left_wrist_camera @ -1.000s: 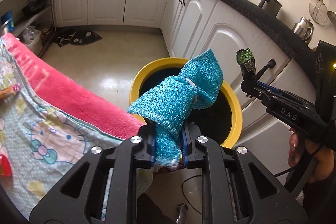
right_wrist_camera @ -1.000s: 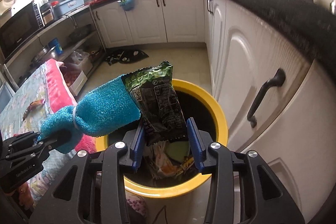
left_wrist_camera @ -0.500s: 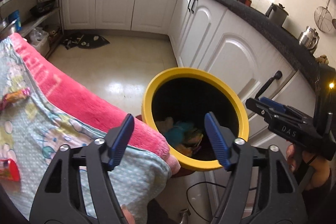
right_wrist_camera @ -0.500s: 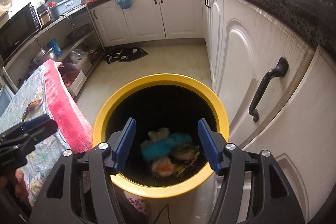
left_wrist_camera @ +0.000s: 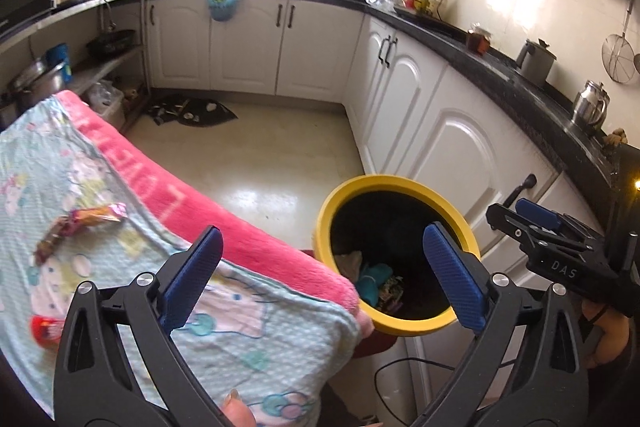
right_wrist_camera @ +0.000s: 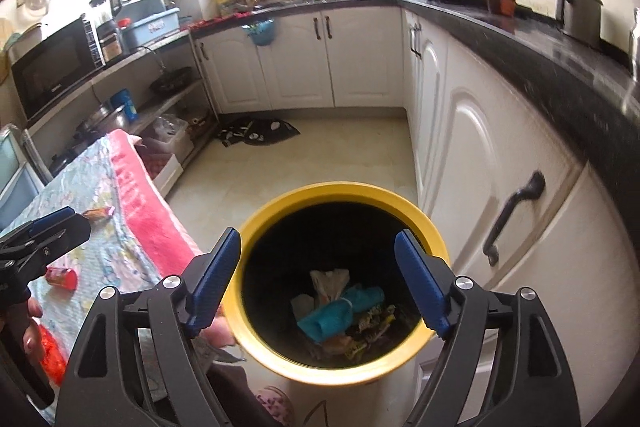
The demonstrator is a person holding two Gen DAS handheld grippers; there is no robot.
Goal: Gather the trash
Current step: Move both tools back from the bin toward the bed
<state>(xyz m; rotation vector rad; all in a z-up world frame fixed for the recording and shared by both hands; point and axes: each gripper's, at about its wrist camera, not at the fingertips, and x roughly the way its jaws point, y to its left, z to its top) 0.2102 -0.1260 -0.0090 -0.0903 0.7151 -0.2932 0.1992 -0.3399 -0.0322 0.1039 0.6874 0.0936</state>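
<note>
Both tools are held above the yellow bin (right_wrist_camera: 340, 371): the left tool (left_wrist_camera: 320, 275) and right tool (right_wrist_camera: 318, 281) are opening with nothing between them. A blue cloth (right_wrist_camera: 340, 311) and wrappers lie inside. Bare floor (left_wrist_camera: 256, 155) is seen beyond the rim. More wrappers (left_wrist_camera: 80, 227) show best on the tabletop (left_wrist_camera: 224, 339) in the left view.

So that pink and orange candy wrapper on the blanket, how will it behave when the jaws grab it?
The candy wrapper looks thin, crinkled and shiny: probably very light, floppy, perhaps slippery. It lies flat on the soft blanket, so the pads might pinch fabric too.
</note>
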